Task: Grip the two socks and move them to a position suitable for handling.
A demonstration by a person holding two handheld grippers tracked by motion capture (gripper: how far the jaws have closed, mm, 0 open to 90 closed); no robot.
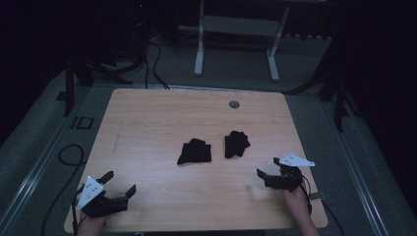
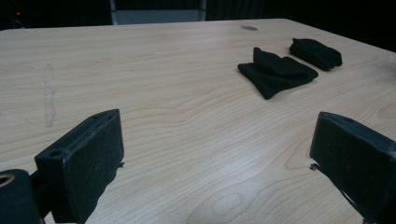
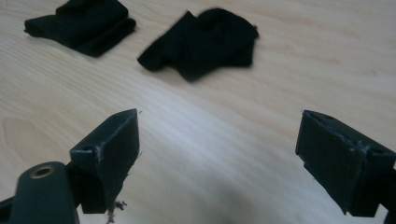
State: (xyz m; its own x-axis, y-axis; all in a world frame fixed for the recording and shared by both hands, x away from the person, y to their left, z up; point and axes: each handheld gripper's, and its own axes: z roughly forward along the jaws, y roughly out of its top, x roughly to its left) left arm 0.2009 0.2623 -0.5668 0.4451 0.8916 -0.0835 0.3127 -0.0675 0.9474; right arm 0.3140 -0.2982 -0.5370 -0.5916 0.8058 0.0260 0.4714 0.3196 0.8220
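A: Where are the two black socks?

B: Both lie on the counter (image 1: 147, 118), out ahead of both sets of fingers. The left sock (image 1: 194, 151) sits flatter and folded; the right sock (image 1: 236, 143) is more bunched up. They are just beside each other but apart, with bare wood between them.

A: And the grippers?

B: The left gripper (image 1: 119, 184) is at the near left corner, well apart from the socks. Its fingers (image 2: 88, 158) are spread wide with nothing between them. In the left gripper view the socks sit far ahead and off toward the right-hand finger.

A: The right one?

B: The right gripper (image 1: 268, 167) is nearer to the socks, low over the counter by the near right edge. Its fingers (image 3: 114, 149) are also spread, holding nothing. In the right gripper view the bunched sock (image 3: 201, 42) lies ahead, roughly between the two fingers, and the folded one (image 3: 81, 25) is past the left-hand finger.

A: Why wide open like that?

B: My guess is readiness: soft cloth needs a wide mouth to come down around a fold before pinching. Each hand seems lined up with the sock on its own side, so the arms would not cross.

A: What could go wrong?

B: A finger might catch a single layer, so the sock unfolds when lifted.
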